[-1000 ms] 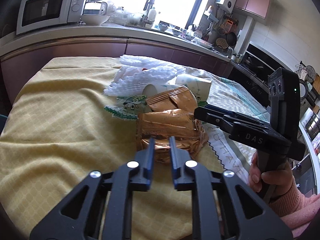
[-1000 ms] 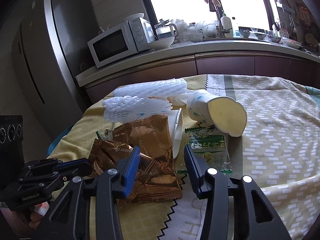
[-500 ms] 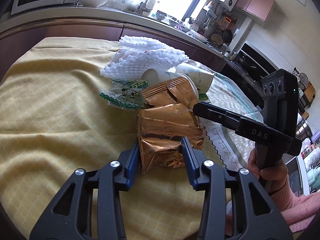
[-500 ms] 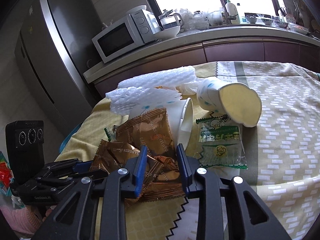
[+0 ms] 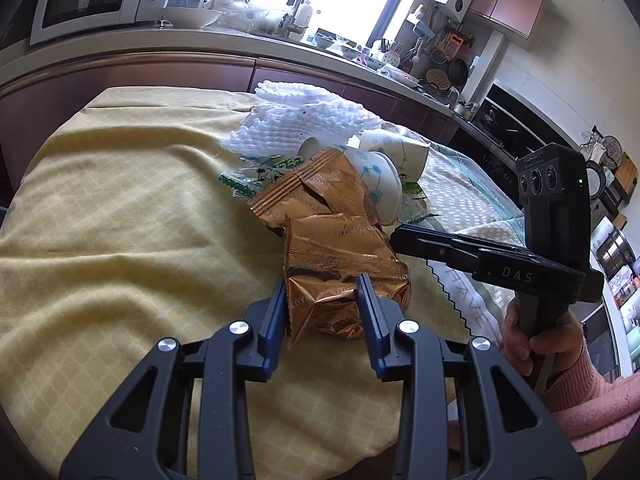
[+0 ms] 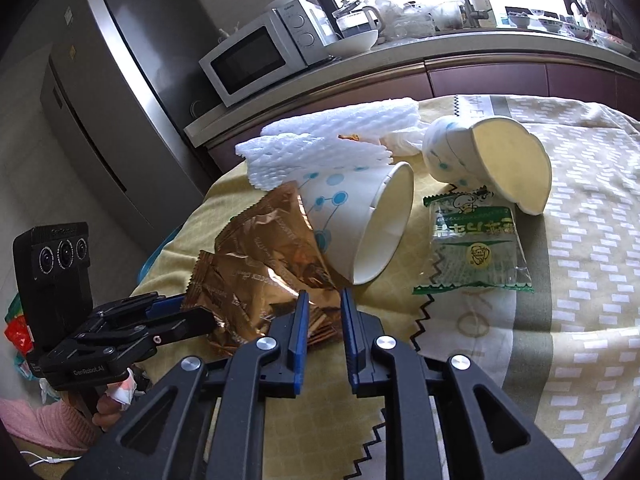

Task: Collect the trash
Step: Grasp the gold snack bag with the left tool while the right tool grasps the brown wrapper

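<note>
A pile of trash lies on the cloth-covered table [image 5: 100,240]: crumpled copper snack wrappers [image 5: 340,264] [image 6: 256,264], two tipped paper cups [image 6: 360,224] [image 6: 492,164], a green sachet [image 6: 476,252] and white foam netting [image 5: 308,120] [image 6: 332,140]. My left gripper [image 5: 324,284] has its fingers on both sides of the near copper wrapper and presses it. My right gripper [image 6: 324,300] is nearly shut at the edge of the copper wrappers; whether it pinches foil is unclear. It also shows in the left wrist view [image 5: 400,236].
A counter with a microwave [image 6: 256,60], a bowl and a sink runs behind the table. A steel fridge [image 6: 120,80] stands at the left in the right wrist view. An oven [image 5: 508,120] stands at the right in the left wrist view.
My left gripper opened, moved onto the near copper wrapper and closed against it. My right gripper narrowed and moved left to the wrappers' edge.
</note>
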A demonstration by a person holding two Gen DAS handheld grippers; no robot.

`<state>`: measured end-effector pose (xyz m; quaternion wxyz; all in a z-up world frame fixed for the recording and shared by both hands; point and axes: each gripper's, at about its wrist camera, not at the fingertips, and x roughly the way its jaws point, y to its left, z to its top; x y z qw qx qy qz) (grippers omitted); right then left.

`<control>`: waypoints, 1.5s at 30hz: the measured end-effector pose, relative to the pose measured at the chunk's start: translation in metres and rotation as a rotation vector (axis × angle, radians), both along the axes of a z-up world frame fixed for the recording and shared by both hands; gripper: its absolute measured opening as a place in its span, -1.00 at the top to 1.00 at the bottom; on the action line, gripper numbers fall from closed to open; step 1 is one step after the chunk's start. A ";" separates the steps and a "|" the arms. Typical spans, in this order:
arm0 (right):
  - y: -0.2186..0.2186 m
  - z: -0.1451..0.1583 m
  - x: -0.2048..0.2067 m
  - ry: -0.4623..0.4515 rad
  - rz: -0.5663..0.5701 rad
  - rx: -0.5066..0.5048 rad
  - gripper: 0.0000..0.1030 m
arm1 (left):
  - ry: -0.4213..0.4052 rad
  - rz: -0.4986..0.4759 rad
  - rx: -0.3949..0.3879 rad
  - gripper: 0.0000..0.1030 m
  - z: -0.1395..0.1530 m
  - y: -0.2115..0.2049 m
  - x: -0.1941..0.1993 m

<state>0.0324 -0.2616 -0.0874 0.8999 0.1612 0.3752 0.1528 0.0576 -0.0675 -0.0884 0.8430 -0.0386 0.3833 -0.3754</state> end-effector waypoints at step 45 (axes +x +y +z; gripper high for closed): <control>0.077 0.019 0.020 -0.032 0.271 0.011 0.51 | -0.027 0.218 0.014 0.49 -0.002 0.136 -0.018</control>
